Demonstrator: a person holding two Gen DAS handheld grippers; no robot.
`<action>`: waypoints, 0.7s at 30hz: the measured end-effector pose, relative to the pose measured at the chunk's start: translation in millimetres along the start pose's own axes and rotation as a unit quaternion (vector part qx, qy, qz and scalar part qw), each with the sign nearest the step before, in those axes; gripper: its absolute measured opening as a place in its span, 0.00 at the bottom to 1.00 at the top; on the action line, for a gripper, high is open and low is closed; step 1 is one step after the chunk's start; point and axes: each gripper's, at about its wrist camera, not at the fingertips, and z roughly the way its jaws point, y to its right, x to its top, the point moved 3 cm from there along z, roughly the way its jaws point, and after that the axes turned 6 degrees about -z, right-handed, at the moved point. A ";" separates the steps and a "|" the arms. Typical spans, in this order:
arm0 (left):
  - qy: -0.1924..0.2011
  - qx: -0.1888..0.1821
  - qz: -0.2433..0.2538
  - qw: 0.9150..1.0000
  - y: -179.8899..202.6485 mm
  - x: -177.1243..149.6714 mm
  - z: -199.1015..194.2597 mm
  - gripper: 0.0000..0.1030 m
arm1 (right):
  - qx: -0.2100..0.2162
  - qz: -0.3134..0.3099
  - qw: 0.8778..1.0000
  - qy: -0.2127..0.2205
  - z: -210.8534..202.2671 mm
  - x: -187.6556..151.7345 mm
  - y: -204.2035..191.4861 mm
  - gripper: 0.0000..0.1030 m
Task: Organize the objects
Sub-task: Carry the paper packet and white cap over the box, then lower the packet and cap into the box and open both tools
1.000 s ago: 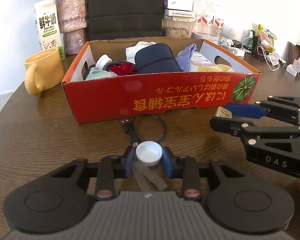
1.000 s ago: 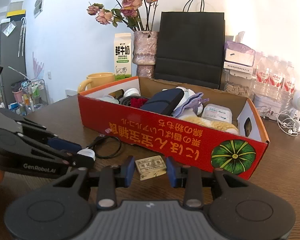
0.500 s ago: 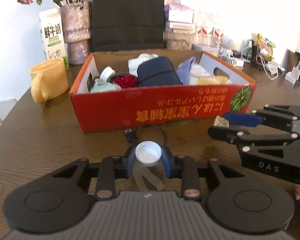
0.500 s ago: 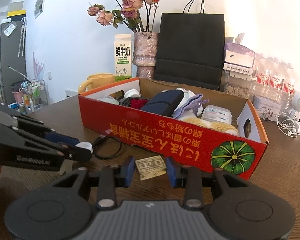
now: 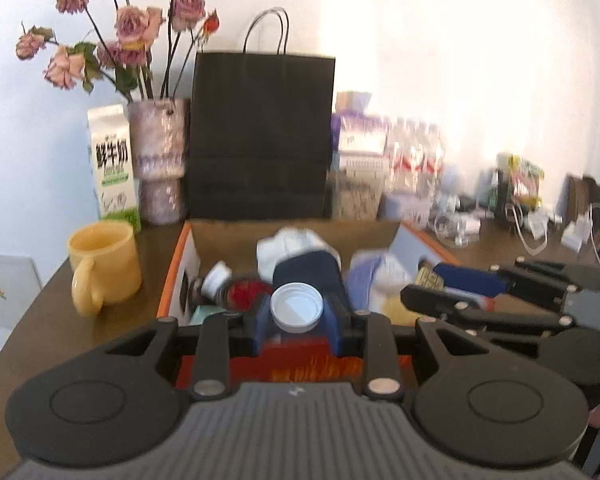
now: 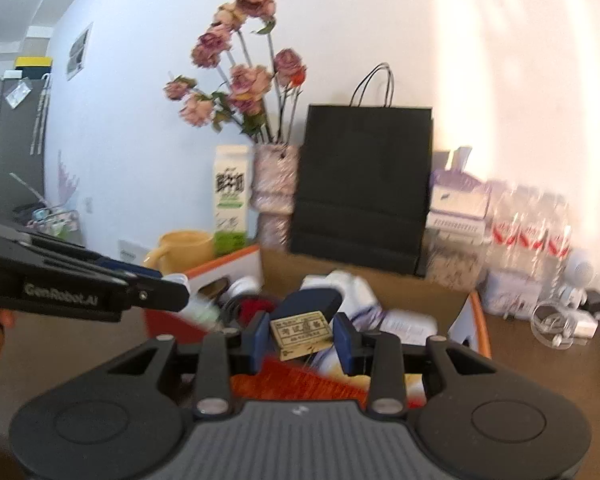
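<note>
My left gripper [image 5: 297, 312] is shut on a white round lid [image 5: 297, 307] and holds it in the air over the front of the red cardboard box [image 5: 300, 360]. My right gripper [image 6: 302, 334] is shut on a small tan packet with printed text [image 6: 301, 332], also raised above the box [image 6: 300, 384]. The box holds a dark blue pouch [image 5: 306, 270], white cloth, a red item and other things. The right gripper shows at the right of the left wrist view [image 5: 424, 284]. The left gripper shows at the left of the right wrist view [image 6: 176, 284].
Behind the box stand a yellow mug [image 5: 104, 264], a milk carton [image 5: 112, 168], a vase of dried roses [image 5: 158, 160], a black paper bag [image 5: 260, 136] and water bottles [image 5: 412, 160]. Cables and chargers [image 5: 540, 220] lie at the far right of the brown table [image 5: 60, 332].
Both grippers have risen from the table in front of the box to above its front wall, carrying the lid and the packet. The black cable on the table is out of view.
</note>
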 end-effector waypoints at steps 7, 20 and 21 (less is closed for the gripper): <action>0.015 0.015 -0.016 1.000 0.3 29.9 33.7 0.29 | -0.037 0.021 0.999 -0.007 38.6 11.5 25.0 0.32; 0.031 0.060 -0.052 0.996 -15.3 35.6 78.5 1.00 | -0.066 0.044 0.996 -0.049 88.4 1.5 48.8 0.89; 0.041 0.071 -0.054 0.995 -16.6 34.9 76.7 1.00 | -0.071 0.044 0.995 -0.050 88.4 0.1 49.3 1.00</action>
